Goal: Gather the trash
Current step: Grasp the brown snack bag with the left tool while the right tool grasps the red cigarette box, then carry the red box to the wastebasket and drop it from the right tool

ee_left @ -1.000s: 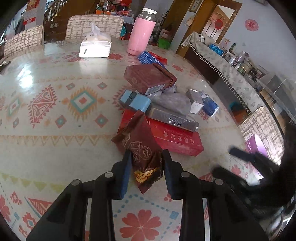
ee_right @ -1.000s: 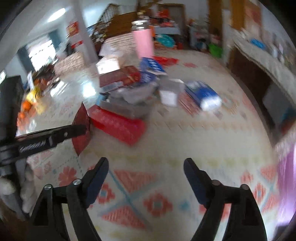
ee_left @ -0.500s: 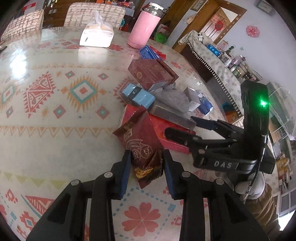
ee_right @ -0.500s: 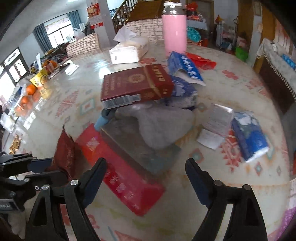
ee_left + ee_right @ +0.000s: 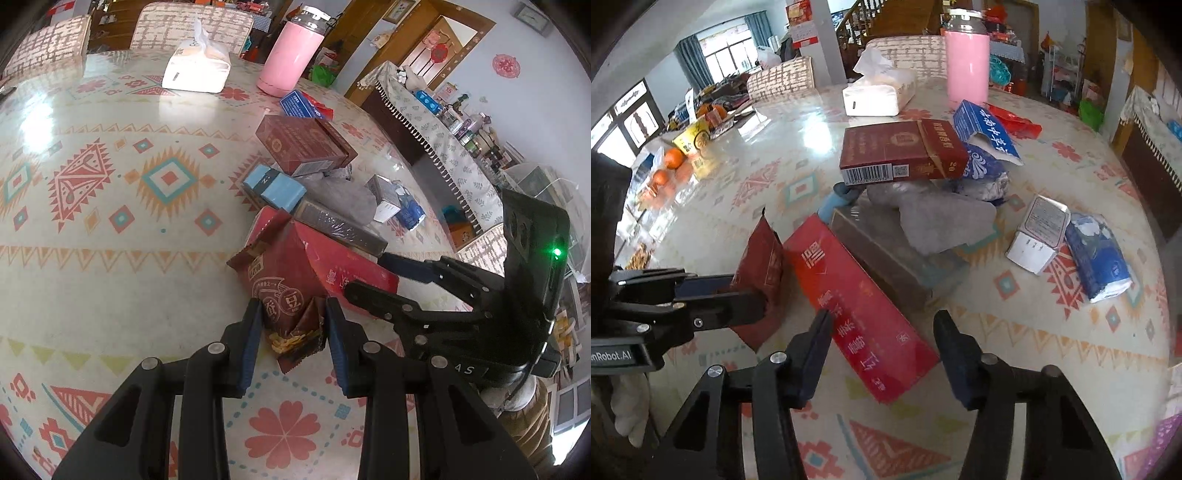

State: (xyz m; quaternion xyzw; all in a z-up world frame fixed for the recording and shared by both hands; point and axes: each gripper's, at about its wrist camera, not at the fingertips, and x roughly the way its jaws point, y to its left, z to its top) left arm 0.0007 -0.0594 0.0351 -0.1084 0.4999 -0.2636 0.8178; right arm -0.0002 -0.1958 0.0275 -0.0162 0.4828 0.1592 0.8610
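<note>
In the left wrist view, a brown snack wrapper (image 5: pixel 284 291) is seen clamped between the blue pads of the left tool (image 5: pixel 290 326), its crumpled lower end hanging between them above the patterned bench (image 5: pixel 110 229). The right tool (image 5: pixel 373 275) is seen there at three o'clock, its two fingers spread either side of the near end of the long red carton (image 5: pixel 343 267). The printed front of the wrapper is shown only in this view.

In the right wrist view, the right tool (image 5: pixel 882 347) is seen wide, with the red carton (image 5: pixel 860 306) lying between its pads; whether the pads touch it cannot be told. The left tool (image 5: pixel 738 288) is seen at nine o'clock with the wrapper (image 5: pixel 761 266) edge-on in its grip, just beside the carton.

Only the right view shows the oranges (image 5: pixel 670 164) at ten o'clock. A dark red box (image 5: pixel 901 151) is propped on the heap at twelve o'clock, with a pink bottle (image 5: pixel 967 66) and a tissue pack (image 5: pixel 879 92) beyond it. A small white box (image 5: pixel 1039 236) and a blue tissue packet (image 5: pixel 1099 254) lie touching at two o'clock.
</note>
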